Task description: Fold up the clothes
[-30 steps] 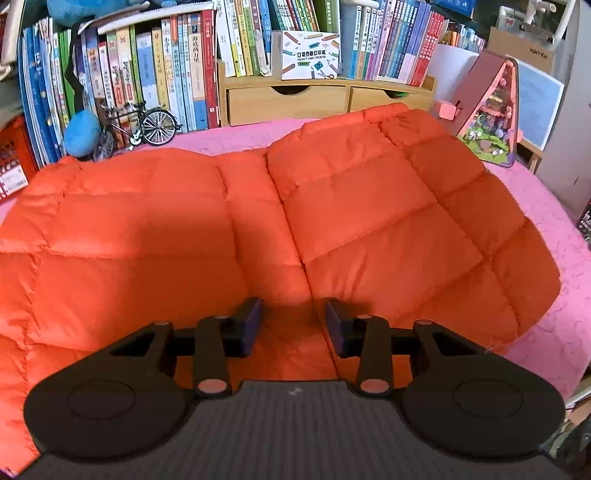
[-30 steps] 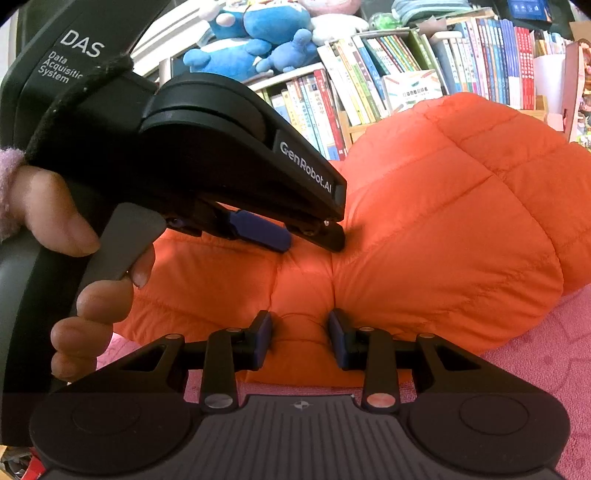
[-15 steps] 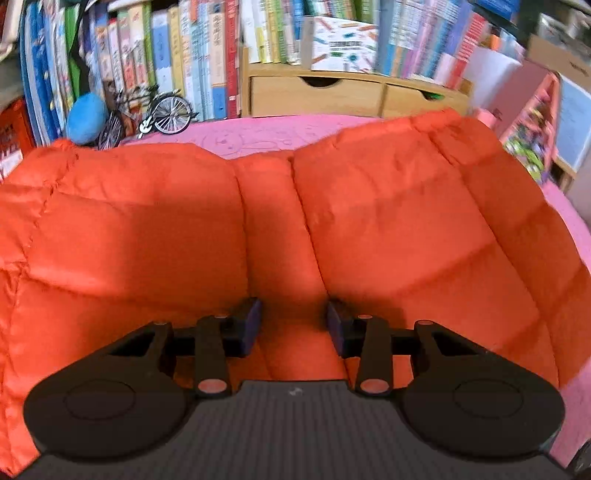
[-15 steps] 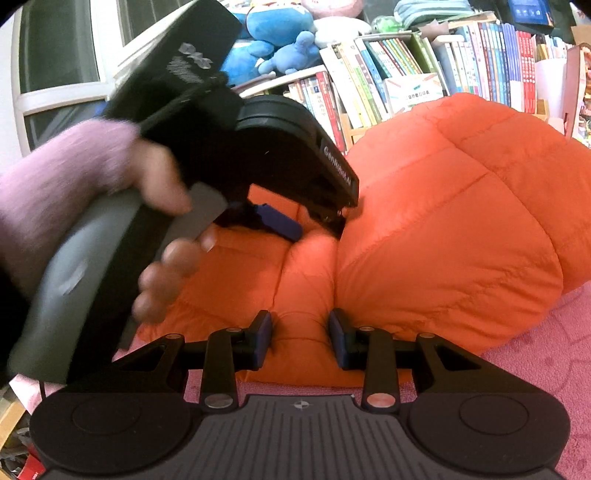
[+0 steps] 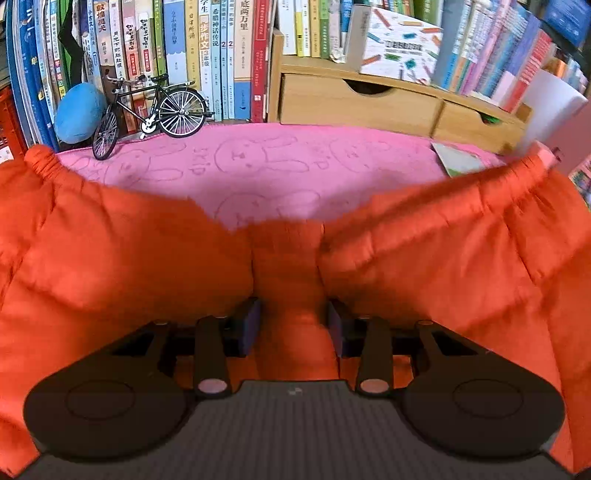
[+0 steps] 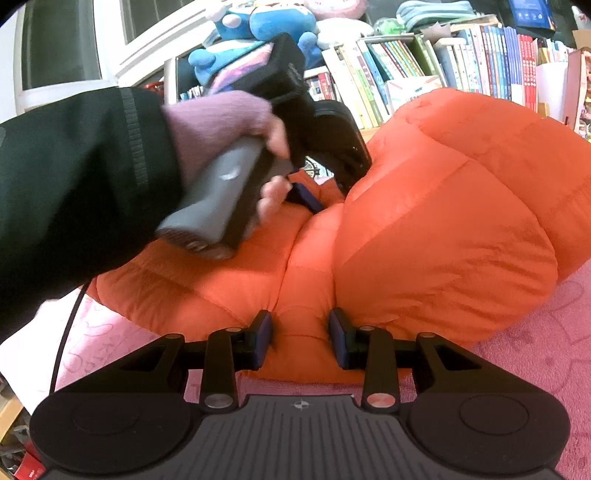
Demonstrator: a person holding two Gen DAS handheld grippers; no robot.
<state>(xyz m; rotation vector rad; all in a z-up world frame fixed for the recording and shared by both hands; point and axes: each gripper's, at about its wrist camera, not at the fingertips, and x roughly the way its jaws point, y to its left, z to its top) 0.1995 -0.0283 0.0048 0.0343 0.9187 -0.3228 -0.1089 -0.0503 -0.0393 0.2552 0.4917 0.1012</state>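
Note:
An orange puffer jacket (image 5: 443, 266) lies on the pink cloth (image 5: 295, 158). My left gripper (image 5: 293, 317) is shut on a ridge of the jacket, which rises around it so that its far hem hangs above the cloth. In the right wrist view my right gripper (image 6: 300, 332) pinches the near edge of the jacket (image 6: 443, 229) at a seam. A hand (image 6: 273, 133) in a mauve cuff and black sleeve (image 6: 74, 184) holds the left gripper (image 6: 330, 186), which bites into the jacket's upper fold. The jacket's right half bulges high.
A model bicycle (image 5: 147, 110) and a blue ball (image 5: 79, 110) stand at the cloth's far left edge. A wooden drawer unit (image 5: 354, 99) and rows of books (image 5: 203, 48) line the back. Blue plush toys (image 6: 258, 26) sit on the shelf. Pink cloth (image 6: 546, 332) shows at right.
My left gripper has risen and pushed forward with the jacket, so pink cloth now shows beyond the hem. The right gripper has stayed on the near edge.

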